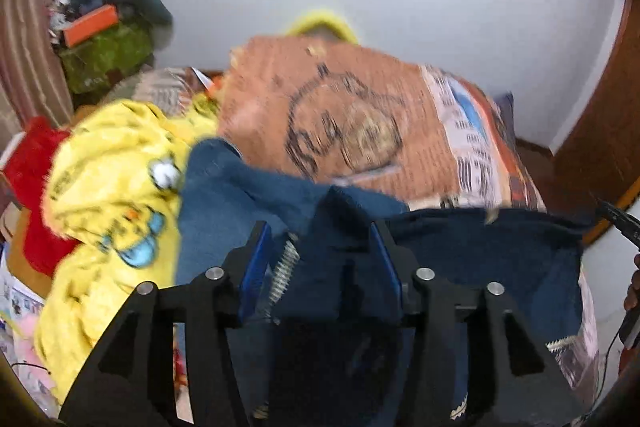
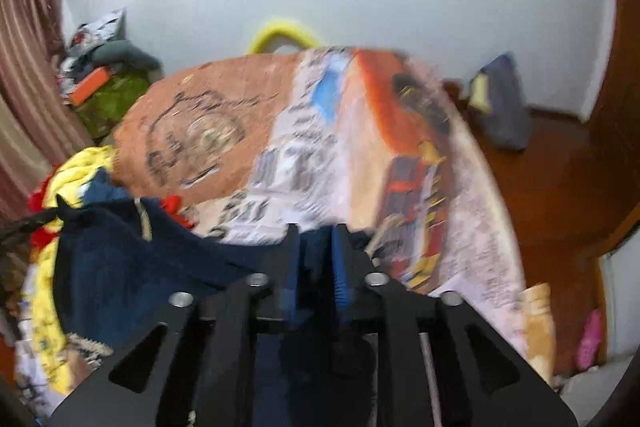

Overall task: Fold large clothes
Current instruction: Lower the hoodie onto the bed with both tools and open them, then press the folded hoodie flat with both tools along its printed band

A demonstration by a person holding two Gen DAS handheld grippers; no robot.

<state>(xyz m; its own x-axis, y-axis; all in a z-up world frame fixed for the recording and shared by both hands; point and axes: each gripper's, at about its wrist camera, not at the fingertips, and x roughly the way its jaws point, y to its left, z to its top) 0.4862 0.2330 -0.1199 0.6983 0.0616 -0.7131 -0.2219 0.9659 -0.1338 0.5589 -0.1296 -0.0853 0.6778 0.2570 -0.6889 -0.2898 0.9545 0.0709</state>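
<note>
While both views are smeared with motion blur, the left gripper (image 1: 324, 227) can be read well enough: its blue-lined fingers (image 1: 256, 267) stand a moderate way apart, and a thick fold of the dark blue garment (image 1: 460, 255) fills the gap between them, pinched against the pads. To its left on the bed lies a heap with a yellow printed garment (image 1: 108, 187) and a red fuzzy piece (image 1: 32, 167) beyond that. A lighter blue denim-like stretch (image 1: 224, 187) runs from the heap toward the left gripper.

Across from it, the dark blue garment hangs as a taut edge running rightward, with a pale zigzag trim (image 1: 560, 343) showing low down. Behind it spreads the orange patterned bedspread (image 1: 352, 115) with a dark line drawing on it.

Farther right, the right gripper (image 2: 316, 239) has its fingers (image 2: 340, 267) drawn nearly together, a thin bunch of the same dark cloth (image 2: 132, 259) clamped between them. From there the garment sags leftward over the yellow heap (image 2: 44, 307), lifted above the bedspread (image 2: 360, 147). Wooden flooring (image 2: 560, 187) lies at far right.
</note>
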